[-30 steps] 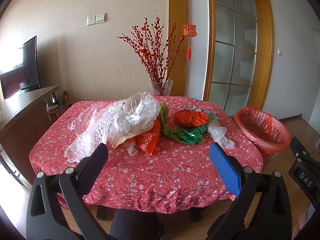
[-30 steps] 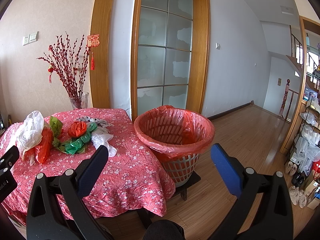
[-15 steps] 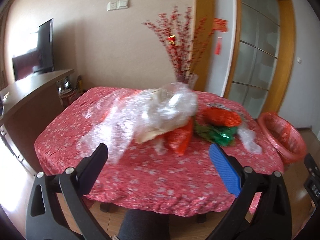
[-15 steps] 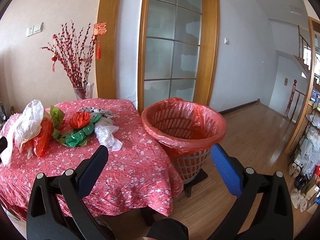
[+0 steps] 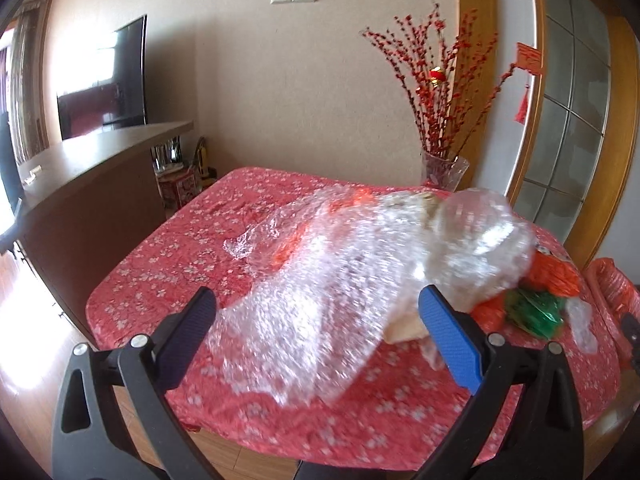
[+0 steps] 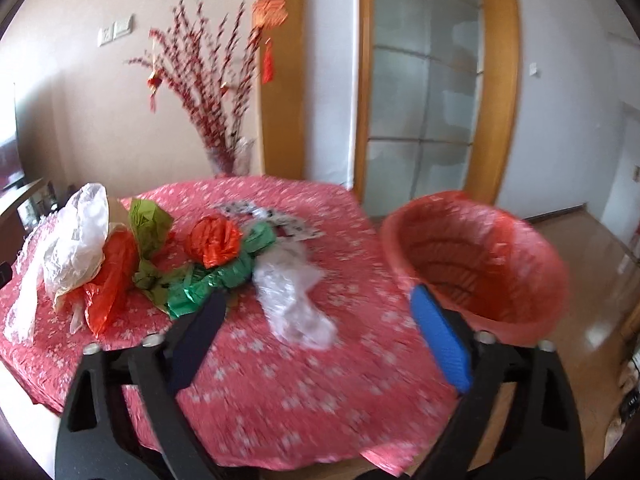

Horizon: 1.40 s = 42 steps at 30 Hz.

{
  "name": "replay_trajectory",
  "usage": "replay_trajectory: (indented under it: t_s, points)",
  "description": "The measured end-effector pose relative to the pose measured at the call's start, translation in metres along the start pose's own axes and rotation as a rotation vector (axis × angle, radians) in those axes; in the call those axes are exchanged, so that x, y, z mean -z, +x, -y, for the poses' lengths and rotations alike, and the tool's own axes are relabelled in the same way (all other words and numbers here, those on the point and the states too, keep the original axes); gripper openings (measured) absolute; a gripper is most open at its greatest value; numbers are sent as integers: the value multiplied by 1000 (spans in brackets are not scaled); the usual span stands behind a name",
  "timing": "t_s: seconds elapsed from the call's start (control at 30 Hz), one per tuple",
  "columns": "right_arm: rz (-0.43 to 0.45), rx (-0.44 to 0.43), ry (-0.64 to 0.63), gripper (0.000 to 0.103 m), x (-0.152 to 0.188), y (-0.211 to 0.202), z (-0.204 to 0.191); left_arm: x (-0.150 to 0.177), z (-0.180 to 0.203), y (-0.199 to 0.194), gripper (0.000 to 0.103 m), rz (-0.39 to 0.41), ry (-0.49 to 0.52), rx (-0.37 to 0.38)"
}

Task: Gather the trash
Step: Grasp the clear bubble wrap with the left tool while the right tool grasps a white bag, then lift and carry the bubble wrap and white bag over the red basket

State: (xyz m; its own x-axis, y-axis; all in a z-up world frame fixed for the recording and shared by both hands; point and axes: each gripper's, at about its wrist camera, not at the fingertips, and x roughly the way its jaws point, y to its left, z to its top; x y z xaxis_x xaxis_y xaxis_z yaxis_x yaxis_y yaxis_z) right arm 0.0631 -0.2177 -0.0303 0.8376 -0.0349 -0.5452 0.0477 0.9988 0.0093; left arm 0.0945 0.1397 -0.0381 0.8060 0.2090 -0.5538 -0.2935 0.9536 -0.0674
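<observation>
a round table (image 6: pixel 304 408) under a red flowered cloth carries the trash, all of it loose plastic. in the left wrist view a big sheet of clear bubble wrap (image 5: pixel 320 312) sprawls across the near part of the cloth, with a puffed clear bag (image 5: pixel 480 248) lying on its far end. the left gripper (image 5: pixel 320 328) points down at that sheet with its jaws spread wide; the wrap shows between the two fingers, but the pads do not press on it and nothing is held.

in the right wrist view the rest of the heap lies left of centre: a white bag (image 6: pixel 80 240), an orange bag (image 6: pixel 116 280) against it, a crumpled olive green wrapper (image 6: pixel 150 228), a bunched orange ball (image 6: pixel 214 240) touching a twisted green bag (image 6: pixel 224 276), and a small clear bag (image 6: pixel 296 304) just beside them on the cloth. the right gripper (image 6: pixel 320 328) is also well apart, though its jaws have just been closing a little; the small clear bag sits in the gap ahead of it, untouched.

the trash basket (image 6: pixel 476 264) stands just off the table's right edge, lined with an orange-red bag (image 6: pixel 532 280) folded over its rim. only the liner and the ribbed wall show inside; its bottom is out of sight. a glass vase (image 5: pixel 444 170) at the far edge of the table holds red berry branches (image 5: pixel 440 80).
</observation>
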Motion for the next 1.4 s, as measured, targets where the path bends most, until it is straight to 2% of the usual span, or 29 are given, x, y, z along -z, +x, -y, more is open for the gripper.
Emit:
replay_trajectory:
  t_s: [0.23, 0.33, 0.43, 0.57, 0.67, 0.77, 0.83, 0.93, 1.17, 1.4]
  points:
    - [-135, -49, 25, 71, -9, 62, -9, -6, -8, 30, 98, -43, 8, 25]
    - [-172, -62, 25, 68, -7, 74, -12, -6, -7, 42, 91, -72, 20, 35]
    - [-202, -61, 2, 56, -3, 83, -16, -4, -8, 54, 80, -118, 17, 40]
    - [-227, -85, 5, 32, 3, 88, -15, 1, -17, 65, 70, -172, -31, 82]
    - [-226, -94, 0, 22, 3, 88, -16, 5, -23, 72, 61, -196, -49, 82]
    - [-217, -96, -10, 14, 3, 84, -16, 7, -28, 77, 40, -217, -73, 101]
    - [-210, -99, -7, 12, 2, 80, -15, 7, -32, 78, 20, -222, -92, 128]
    - [-204, -102, 2, 9, 2, 76, -13, 9, -35, 80, 9, -223, -92, 147]
    - [-178, -100, 7, 6, -1, 65, -6, 5, -47, 64, 4, -180, -105, 161]
    - [-114, -117, 2, 5, -13, 44, -2, -22, -49, 32, 4, -85, -105, 174]
